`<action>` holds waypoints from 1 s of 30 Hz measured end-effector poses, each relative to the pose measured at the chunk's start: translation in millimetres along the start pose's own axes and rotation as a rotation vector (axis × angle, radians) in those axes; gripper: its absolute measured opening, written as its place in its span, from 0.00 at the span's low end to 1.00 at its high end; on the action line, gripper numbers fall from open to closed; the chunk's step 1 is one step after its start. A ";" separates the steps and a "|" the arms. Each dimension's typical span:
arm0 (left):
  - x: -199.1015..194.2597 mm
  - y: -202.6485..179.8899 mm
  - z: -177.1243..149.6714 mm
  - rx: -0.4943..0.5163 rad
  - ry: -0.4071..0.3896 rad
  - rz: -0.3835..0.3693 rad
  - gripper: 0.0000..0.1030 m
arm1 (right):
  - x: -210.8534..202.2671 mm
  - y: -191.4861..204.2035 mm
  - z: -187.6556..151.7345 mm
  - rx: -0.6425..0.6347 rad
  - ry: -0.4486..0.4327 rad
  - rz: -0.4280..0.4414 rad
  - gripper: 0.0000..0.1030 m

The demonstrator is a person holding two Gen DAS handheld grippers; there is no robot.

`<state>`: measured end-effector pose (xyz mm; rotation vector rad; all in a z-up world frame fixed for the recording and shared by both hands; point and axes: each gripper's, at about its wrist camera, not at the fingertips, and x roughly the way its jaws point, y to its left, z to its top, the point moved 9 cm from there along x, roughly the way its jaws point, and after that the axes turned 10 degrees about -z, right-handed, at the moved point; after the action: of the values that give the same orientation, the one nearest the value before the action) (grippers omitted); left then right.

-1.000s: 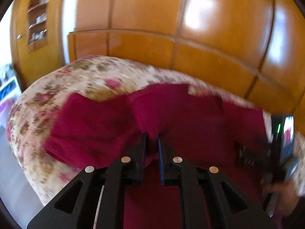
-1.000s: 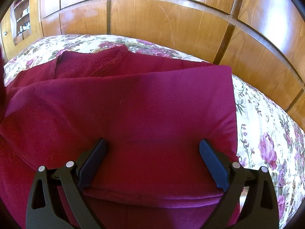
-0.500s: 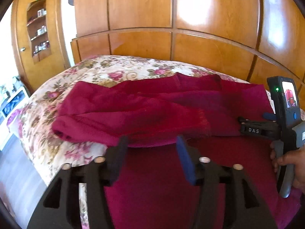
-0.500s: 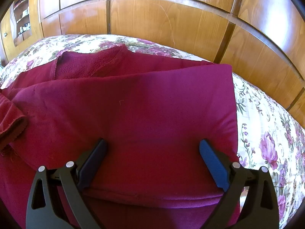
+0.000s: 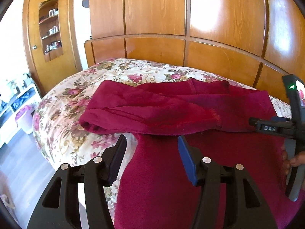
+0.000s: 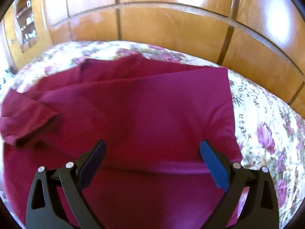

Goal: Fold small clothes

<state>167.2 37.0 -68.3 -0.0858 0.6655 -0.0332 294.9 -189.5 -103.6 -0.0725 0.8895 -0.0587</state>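
A dark red sweater (image 5: 171,114) lies on the floral bedspread (image 5: 63,103), partly folded, with a sleeve (image 5: 133,114) laid across its body. My left gripper (image 5: 151,143) is open and empty, just short of the sleeve's near edge. My right gripper (image 6: 152,150) is open and empty above the sweater's body (image 6: 152,105). The right gripper also shows at the right edge of the left wrist view (image 5: 266,127), held in a hand. The folded sleeve end shows at the left of the right wrist view (image 6: 28,122).
A wooden headboard and panelled wall (image 5: 171,47) stand behind the bed. A wooden door with shelves (image 5: 49,30) is at the far left. The bed's left edge drops to the floor (image 5: 22,164), where a white shelf unit (image 5: 17,103) stands.
My left gripper let go of the sleeve, opened wide and pulled back; the sleeve now lies across the sweater. My right gripper stayed open and shifted a little, with blur.
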 end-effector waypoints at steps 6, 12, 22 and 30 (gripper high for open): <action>-5.6 7.5 -3.5 -0.006 -0.006 0.020 0.54 | -26.7 45.4 -5.1 0.040 0.061 0.256 0.73; -8.4 20.4 -10.2 -0.026 0.003 0.042 0.54 | -30.3 97.4 4.0 0.078 0.114 0.414 0.82; -12.4 37.7 -16.0 -0.066 -0.001 0.055 0.64 | -23.8 138.6 7.7 -0.056 0.120 0.353 0.07; -4.7 48.5 -33.2 -0.130 0.049 0.040 0.64 | -56.2 103.5 17.2 -0.075 0.013 0.314 0.07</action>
<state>143.1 83.3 -95.8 -0.1974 0.7181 0.0464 275.1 -81.2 -58.4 -0.0015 0.9069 0.2676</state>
